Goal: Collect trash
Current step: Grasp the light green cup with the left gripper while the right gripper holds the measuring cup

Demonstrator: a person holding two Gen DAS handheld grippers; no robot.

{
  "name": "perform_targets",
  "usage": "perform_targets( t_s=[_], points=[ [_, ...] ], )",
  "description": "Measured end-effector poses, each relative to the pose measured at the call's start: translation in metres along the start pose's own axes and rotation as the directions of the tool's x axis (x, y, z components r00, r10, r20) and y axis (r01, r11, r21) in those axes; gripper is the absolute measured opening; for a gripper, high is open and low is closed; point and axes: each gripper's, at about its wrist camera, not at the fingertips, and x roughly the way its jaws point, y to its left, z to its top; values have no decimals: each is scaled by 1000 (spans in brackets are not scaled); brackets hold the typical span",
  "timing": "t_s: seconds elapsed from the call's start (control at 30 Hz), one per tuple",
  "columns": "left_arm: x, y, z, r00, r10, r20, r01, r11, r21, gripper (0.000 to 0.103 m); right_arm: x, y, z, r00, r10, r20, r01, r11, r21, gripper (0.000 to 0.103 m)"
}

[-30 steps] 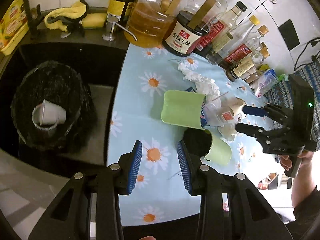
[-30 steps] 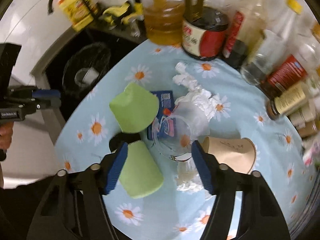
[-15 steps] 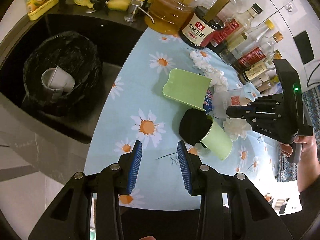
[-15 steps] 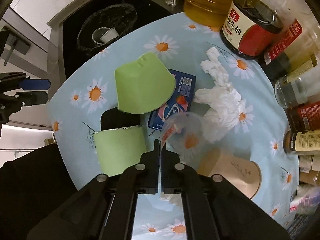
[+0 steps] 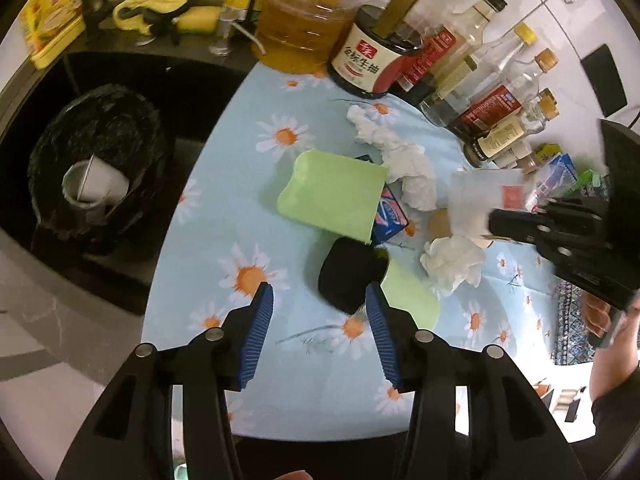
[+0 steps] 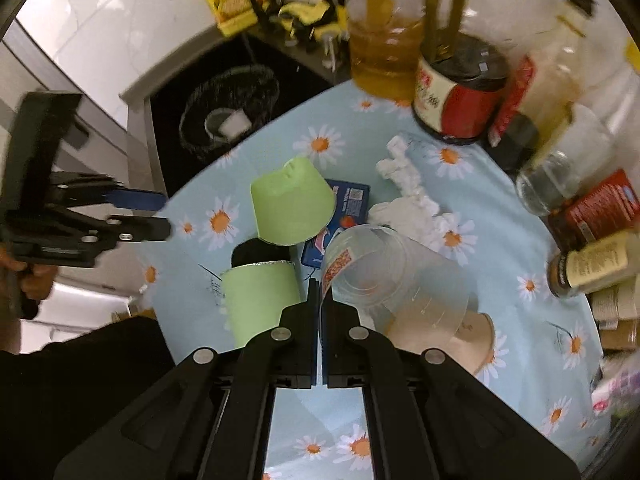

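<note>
**Clear cup lifted, other grabber opens wider**

While the right gripper (image 6: pixel 320 292) was wide open over the table a second ago, its two fingers are now shut tight on the rim of the clear plastic cup (image 6: pixel 384 272). The thin wall of the cup is pinched between the pads. The cup was lying on the table between the blue packet (image 6: pixel 340 220) and the brown paper cup (image 6: pixel 448 336) before. Now it is tipped on its side in the air, above the brown paper cup and the white tissues (image 6: pixel 416 204). In the left wrist view the clear cup shows at the tip of the right gripper, above the crumpled tissue.

The left gripper (image 5: pixel 316 320) has come closer to the green cups. Its fingers (image 5: pixel 256 332) have just been opening and now stand about half open. Nothing is between them and they touch nothing. They hang over the daisy tablecloth (image 5: pixel 248 184), just in front of the lying green cup with the dark inside (image 5: pixel 360 280).

The other green cup (image 5: pixel 332 196) lies flat on the blue packet, the same as before. The black bin (image 5: pixel 96 160) is beside the table, well apart from both grippers, with a white paper cup (image 5: pixel 96 188) in it. The bottles (image 5: pixel 452 76) stand at the back of the table.
</note>
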Motion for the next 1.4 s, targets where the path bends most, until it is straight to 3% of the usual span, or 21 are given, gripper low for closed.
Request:
perform_targets(
  t_s=[0.13,0.27,0.43,0.5,0.57,0.63,0.73,0.87,1.4],
  points=[
    [23,-5,15,999,-21,-39,21,1000,-1,46,-22,-9,-14,999,8,44,-10,999,50,2],
    [56,7,28,992,-73,-101,61,992,-112,46,-32,-18,-29,998,4,66,-10,996,91,2],
    [83,32,35,970,-214,-114,165,927,-337,45,-33,-25,-44,998,5,64,-13,992,125,2],
    [90,40,37,964,-240,-111,177,898,-404,44,-32,-27,-48,998,16,64,-24,991,130,2],
    [94,43,38,964,-242,-108,175,887,-427,44,-33,-28,-50,997,20,68,-29,991,128,2],
    [96,46,39,968,-231,-102,161,877,-453,32,-32,-28,-50,997,30,68,-38,991,126,2],
    [98,49,41,968,-232,-97,160,865,-475,18,-31,-29,-50,997,43,70,-51,992,120,2],
    [99,51,45,972,-220,-78,154,853,-499,12,-29,-32,-46,996,60,72,-68,992,111,2],
    [83,59,48,968,-250,6,218,834,-508,1,-26,-25,-38,995,64,74,-72,992,105,2]
  ],
)
